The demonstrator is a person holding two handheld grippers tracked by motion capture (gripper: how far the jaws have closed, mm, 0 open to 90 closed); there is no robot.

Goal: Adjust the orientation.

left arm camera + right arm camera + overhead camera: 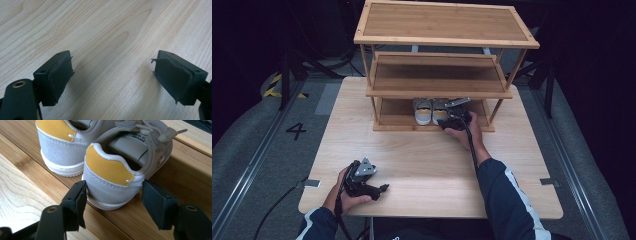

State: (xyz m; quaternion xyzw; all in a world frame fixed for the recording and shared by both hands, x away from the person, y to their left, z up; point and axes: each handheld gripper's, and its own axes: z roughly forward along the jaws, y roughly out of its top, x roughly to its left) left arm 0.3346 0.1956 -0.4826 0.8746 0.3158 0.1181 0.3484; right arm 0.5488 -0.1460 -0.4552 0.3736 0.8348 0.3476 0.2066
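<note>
Grey shoes (110,185) with yellow heel patches and white soles; light wood-grain worktop (422,165); honey-brown bamboo shelf (442,22).

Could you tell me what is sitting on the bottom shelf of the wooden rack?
A pair of grey shoes with yellow heel patches stands on the rack's bottom shelf, heels toward the person. The right tool straddles the right shoe's heel. The shelf above hides their toes.

Rack (437,75) stands on table (412,165), far edge. Two shoes (431,111) side by side on rack's bottom shelf. Right gripper (113,195) at rack's front, jaws flanking the right shoe (120,170) heel; left gripper (362,177) well before rack.
</note>
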